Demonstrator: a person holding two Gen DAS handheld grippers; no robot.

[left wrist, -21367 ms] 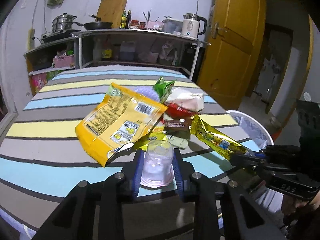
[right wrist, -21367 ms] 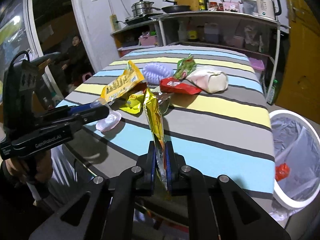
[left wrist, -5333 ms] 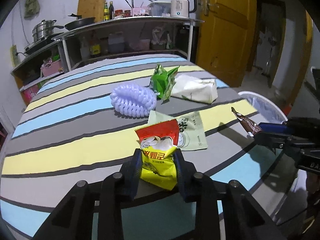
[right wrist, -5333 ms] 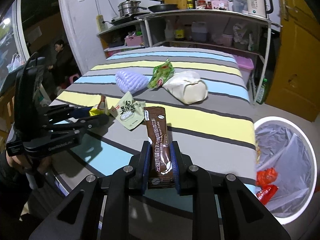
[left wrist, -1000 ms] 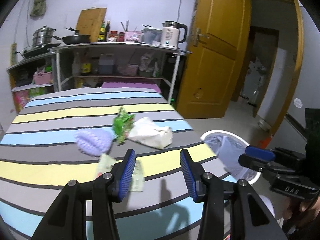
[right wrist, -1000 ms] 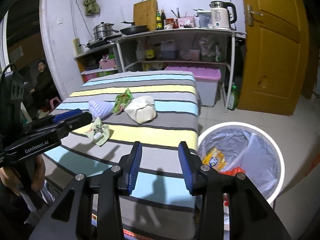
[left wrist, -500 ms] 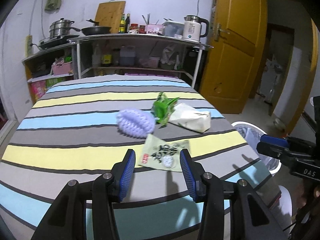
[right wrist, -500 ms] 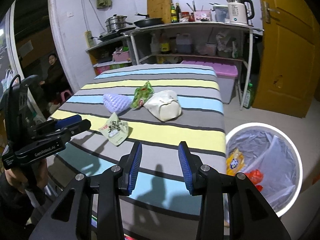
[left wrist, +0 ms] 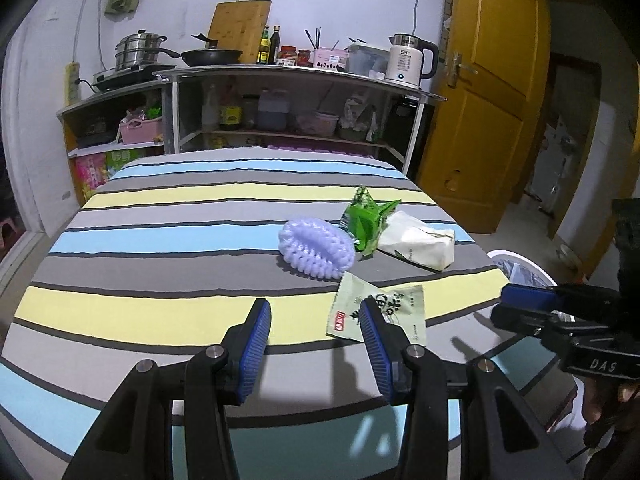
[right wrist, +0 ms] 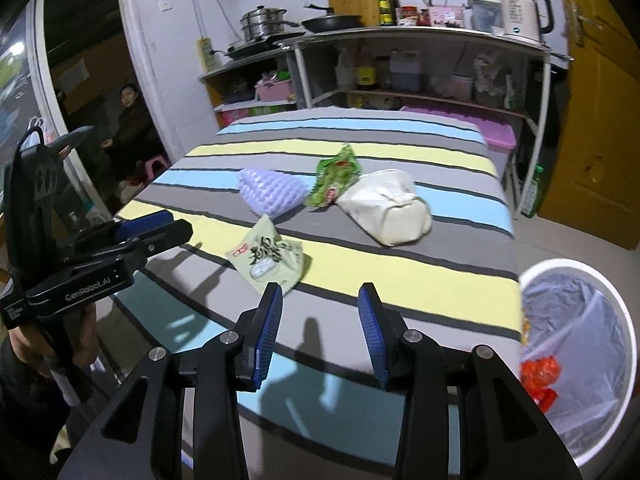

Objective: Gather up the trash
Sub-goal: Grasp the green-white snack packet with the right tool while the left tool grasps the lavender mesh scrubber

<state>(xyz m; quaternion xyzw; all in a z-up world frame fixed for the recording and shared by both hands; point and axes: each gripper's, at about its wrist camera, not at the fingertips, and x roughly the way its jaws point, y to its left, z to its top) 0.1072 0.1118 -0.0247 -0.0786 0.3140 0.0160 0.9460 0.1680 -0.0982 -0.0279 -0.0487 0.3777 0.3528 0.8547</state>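
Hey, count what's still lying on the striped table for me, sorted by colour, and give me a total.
Green: 2, the crumpled green wrapper and the flat pale green packet
Purple: 1, the foam net sleeve
White: 1, the white bag
Total: 4 on the table

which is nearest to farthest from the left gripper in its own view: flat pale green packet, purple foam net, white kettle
1. Flat pale green packet: by the right finger of the left gripper.
2. Purple foam net: mid-table, just beyond the packet.
3. White kettle: on the shelf top at the back wall, right end.
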